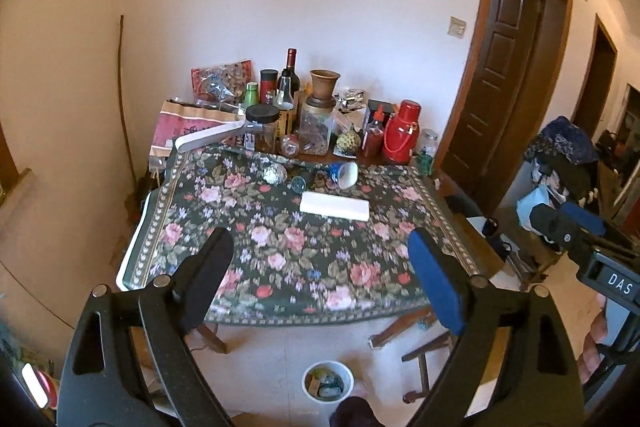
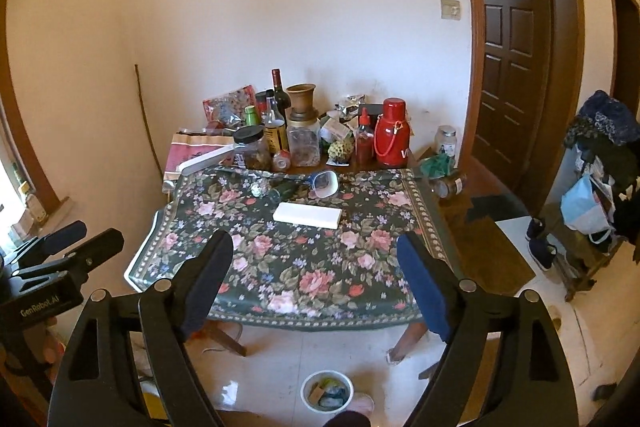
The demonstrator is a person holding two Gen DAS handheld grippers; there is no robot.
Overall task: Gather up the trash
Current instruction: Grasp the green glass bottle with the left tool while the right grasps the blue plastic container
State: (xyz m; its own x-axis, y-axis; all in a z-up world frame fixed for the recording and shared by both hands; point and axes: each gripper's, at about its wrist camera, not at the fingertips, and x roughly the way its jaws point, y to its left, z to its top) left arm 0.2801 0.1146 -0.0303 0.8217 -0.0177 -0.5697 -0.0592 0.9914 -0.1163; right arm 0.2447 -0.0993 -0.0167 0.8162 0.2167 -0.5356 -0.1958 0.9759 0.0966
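Observation:
A white bin (image 1: 307,375) (image 2: 305,387) holding scraps stands on the floor in front of the table, below both grippers. On the floral cloth (image 1: 280,267) (image 2: 304,267) lie a white flat block (image 1: 334,207) (image 2: 307,215), a tipped blue-and-white cup (image 1: 344,175) (image 2: 324,183) and a crumpled foil ball (image 1: 274,173) (image 2: 260,188). My left gripper (image 1: 320,243) is open and holds nothing, raised above the table's near edge. Beside it, my right gripper (image 2: 316,243) is open too, with nothing between its blue pads. Each gripper shows at the edge of the other's view.
Bottles, jars and a red thermos (image 1: 400,133) (image 2: 391,133) crowd the table's back edge by the wall. A dark wooden door (image 2: 516,47) stands at the right, with a loaded clothes rack (image 2: 600,167) beyond. A wooden stool leg (image 1: 424,351) sits under the table's right side.

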